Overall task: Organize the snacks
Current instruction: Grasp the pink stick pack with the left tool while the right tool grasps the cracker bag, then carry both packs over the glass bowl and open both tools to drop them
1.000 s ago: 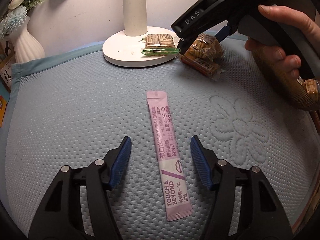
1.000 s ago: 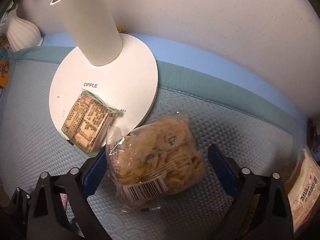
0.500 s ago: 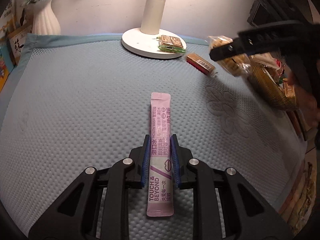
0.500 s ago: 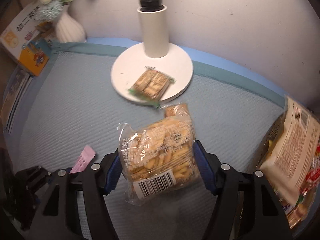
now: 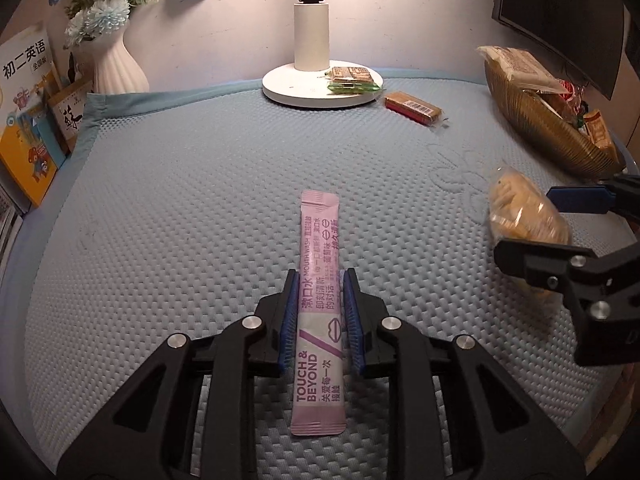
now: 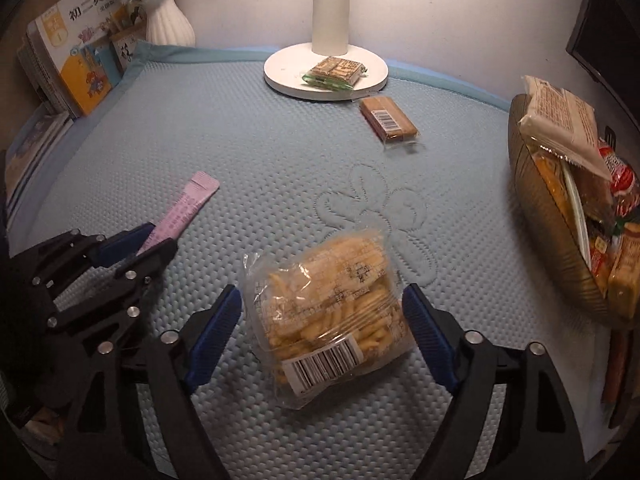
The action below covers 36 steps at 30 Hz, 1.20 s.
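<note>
Here the left claw (image 5: pixel 320 312) pinches a pink mouthwash sachet (image 5: pixel 320 264) lying flat on the blue quilted worktop (image 5: pixel 180 184). The right claw (image 6: pixel 322 316) grips a clear bag of crackers (image 6: pixel 324 312) between wide-set pads, near the snack-filled basket (image 6: pixel 552 240).

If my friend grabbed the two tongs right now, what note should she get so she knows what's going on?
Left tongs: shut on the pink sachet, which hangs out both ends over the mat.
Right tongs: shut on the clear crisps bag, held above the mat.
Basket: far right, already full of snacks.
Left out: a brown bar on the mat near the lamp base, and a green-edged cracker pack lying on that base.
Done: both items gripped.
Left: drop the crisps in the basket, decide where the sachet goes, then fetch the bar and crackers.
</note>
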Each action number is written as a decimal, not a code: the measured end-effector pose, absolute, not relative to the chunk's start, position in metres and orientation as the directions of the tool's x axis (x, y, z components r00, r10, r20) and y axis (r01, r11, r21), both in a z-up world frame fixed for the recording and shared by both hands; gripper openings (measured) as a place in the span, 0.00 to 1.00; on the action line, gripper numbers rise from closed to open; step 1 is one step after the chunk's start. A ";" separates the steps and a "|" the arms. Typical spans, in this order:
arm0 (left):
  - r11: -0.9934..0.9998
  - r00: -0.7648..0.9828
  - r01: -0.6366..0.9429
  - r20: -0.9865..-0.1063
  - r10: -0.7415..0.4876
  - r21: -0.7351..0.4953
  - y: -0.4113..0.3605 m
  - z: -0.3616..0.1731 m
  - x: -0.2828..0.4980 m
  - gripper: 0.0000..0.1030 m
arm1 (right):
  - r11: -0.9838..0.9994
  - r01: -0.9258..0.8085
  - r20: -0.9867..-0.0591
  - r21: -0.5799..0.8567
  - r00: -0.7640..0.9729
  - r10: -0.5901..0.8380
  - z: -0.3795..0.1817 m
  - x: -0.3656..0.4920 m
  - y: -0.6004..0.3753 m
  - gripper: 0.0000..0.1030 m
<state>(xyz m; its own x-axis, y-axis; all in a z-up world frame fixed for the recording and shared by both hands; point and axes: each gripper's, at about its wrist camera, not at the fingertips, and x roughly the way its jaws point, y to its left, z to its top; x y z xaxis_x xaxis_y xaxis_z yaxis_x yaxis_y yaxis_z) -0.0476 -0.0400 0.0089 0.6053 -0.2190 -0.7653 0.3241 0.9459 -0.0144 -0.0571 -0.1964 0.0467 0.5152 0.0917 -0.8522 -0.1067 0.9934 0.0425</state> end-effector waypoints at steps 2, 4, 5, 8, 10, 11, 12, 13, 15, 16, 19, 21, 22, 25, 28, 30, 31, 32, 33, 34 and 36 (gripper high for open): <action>0.947 0.591 0.317 -0.769 -0.245 -0.059 -0.033 0.009 -0.046 0.26 | 0.996 -0.047 -0.840 0.078 0.535 0.091 0.045 -0.068 -0.208 0.93; 0.944 0.579 0.316 -0.768 -0.273 -0.097 -0.028 0.009 -0.044 0.27 | 0.996 0.004 -0.836 0.089 0.544 0.072 0.041 -0.078 -0.218 0.94; 0.941 0.576 0.323 -0.767 -0.281 -0.102 -0.028 0.008 -0.042 0.30 | 0.993 0.010 -0.840 0.115 0.535 0.091 0.039 -0.082 -0.222 0.94; 0.935 0.582 0.352 -0.769 -0.263 -0.053 -0.037 0.007 -0.047 0.39 | 0.974 0.021 -0.835 0.227 0.519 0.184 0.036 -0.095 -0.229 0.94; 0.934 0.602 0.356 -0.767 -0.224 0.006 -0.044 0.007 -0.051 0.40 | 0.950 0.031 -0.830 0.309 0.497 0.254 0.037 -0.100 -0.229 0.94; 0.934 0.605 0.356 -0.765 -0.220 0.014 -0.044 0.008 -0.052 0.40 | 0.938 0.027 -0.827 0.346 0.481 0.292 0.036 -0.099 -0.226 0.94; 0.934 0.603 0.356 -0.765 -0.225 0.006 -0.043 0.008 -0.052 0.40 | 0.928 0.023 -0.827 0.372 0.463 0.320 0.034 -0.096 -0.223 0.94; 0.935 0.596 0.355 -0.767 -0.237 -0.012 -0.041 0.008 -0.050 0.40 | 0.921 0.024 -0.827 0.388 0.451 0.336 0.032 -0.094 -0.220 0.94; 0.934 0.586 0.354 -0.767 -0.261 -0.047 -0.036 0.009 -0.049 0.40 | 0.913 0.054 -0.828 0.404 0.445 0.340 0.028 -0.083 -0.218 0.94; 0.933 0.583 0.354 -0.766 -0.269 -0.058 -0.034 0.009 -0.048 0.40 | 0.911 0.072 -0.828 0.406 0.450 0.334 0.027 -0.076 -0.220 0.94; 0.933 0.582 0.354 -0.766 -0.271 -0.062 -0.034 0.008 -0.048 0.40 | 0.895 0.090 -0.825 0.436 0.437 0.358 0.020 -0.049 -0.222 0.95; 0.934 0.585 0.355 -0.767 -0.262 -0.049 -0.037 0.008 -0.048 0.40 | 0.922 0.063 -0.834 0.382 0.452 0.315 0.018 -0.032 -0.212 0.95; 0.934 0.587 0.355 -0.767 -0.258 -0.042 -0.038 0.008 -0.048 0.40 | 0.935 0.048 -0.837 0.350 0.464 0.289 0.017 -0.024 -0.205 0.95; 0.934 0.588 0.356 -0.768 -0.254 -0.037 -0.039 0.008 -0.048 0.41 | 0.963 0.058 -0.837 0.262 0.511 0.197 0.013 -0.017 -0.191 0.95; 0.934 0.587 0.356 -0.768 -0.255 -0.039 -0.039 0.007 -0.048 0.41 | 0.983 0.047 -0.828 0.176 0.548 0.122 0.009 -0.025 -0.179 0.95; 0.934 0.587 0.356 -0.769 -0.255 -0.038 -0.039 0.007 -0.048 0.41 | 0.986 0.050 -0.820 0.158 0.564 0.103 0.008 -0.032 -0.177 0.95; 0.933 0.586 0.357 -0.769 -0.257 -0.039 -0.039 0.007 -0.048 0.41 | 0.983 0.060 -0.815 0.175 0.568 0.111 0.008 -0.036 -0.180 0.95; 0.933 0.585 0.357 -0.769 -0.259 -0.043 -0.038 0.007 -0.048 0.41 | 0.979 0.068 -0.808 0.194 0.576 0.120 0.008 -0.040 -0.184 0.95; 0.933 0.584 0.357 -0.769 -0.260 -0.044 -0.038 0.008 -0.047 0.42 | 0.976 0.073 -0.801 0.203 0.586 0.123 0.008 -0.043 -0.186 0.95; 0.933 0.585 0.357 -0.769 -0.259 -0.043 -0.038 0.008 -0.047 0.42 | 0.975 0.077 -0.798 0.207 0.590 0.123 0.008 -0.045 -0.187 0.95; 0.934 0.588 0.356 -0.769 -0.251 -0.033 -0.039 0.008 -0.048 0.42 | 0.978 0.093 -0.797 0.187 0.597 0.096 0.010 -0.049 -0.186 0.85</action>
